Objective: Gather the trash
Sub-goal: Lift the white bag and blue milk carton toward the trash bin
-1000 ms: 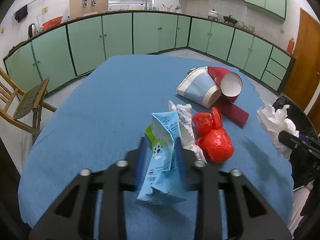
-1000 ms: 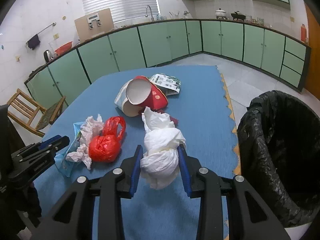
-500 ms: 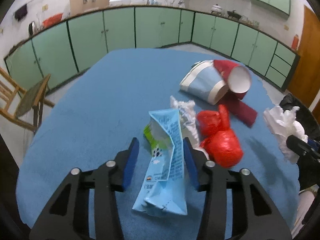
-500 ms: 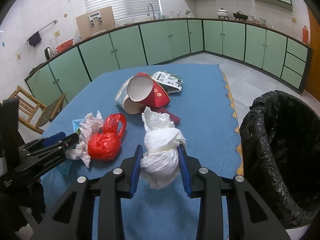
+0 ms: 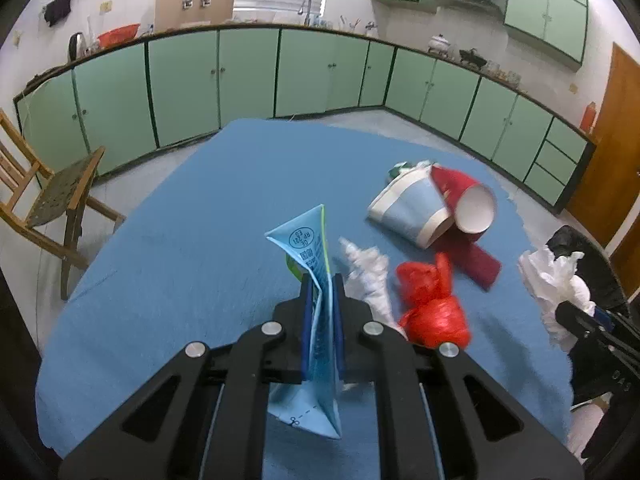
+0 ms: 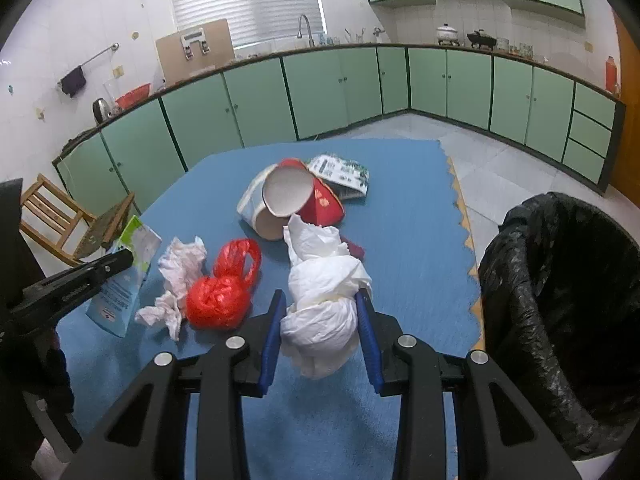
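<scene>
Up close in the left wrist view, the left gripper [image 5: 320, 280] is clenched on a flattened blue carton [image 5: 316, 264], whose lower corner hangs below the jaws and whose top fans out above them. The carton's printing is too small to read. Taking the red plastic bag [image 5: 432, 308] as the landmark, the carton is held up just left of it, with a crumpled tissue [image 5: 368, 276] between the two and partly hidden behind the gripper's fingers. Beyond the red bag lie a blue-and-white paper cup [image 5: 412, 212] and a red paper cup [image 5: 464, 200], tipped over and touching; a dark red strip [image 5: 476, 264] pokes out beneath them. At the right edge, the right gripper is cut off and only its white load [image 5: 552, 280] shows clearly.

Next, in the right wrist view, the right gripper [image 6: 322, 320] is grasping a bunched white plastic bag [image 6: 324, 304], which blocks part of the blue table cover [image 6: 400, 220] behind it. This bundle sits just right of the red plastic bag [image 6: 220, 292]. Further right, off the table, stands a black-lined bin [image 6: 560, 300], its far side cut off. The left gripper enters from the left edge, its tips hidden by its own body.
</scene>
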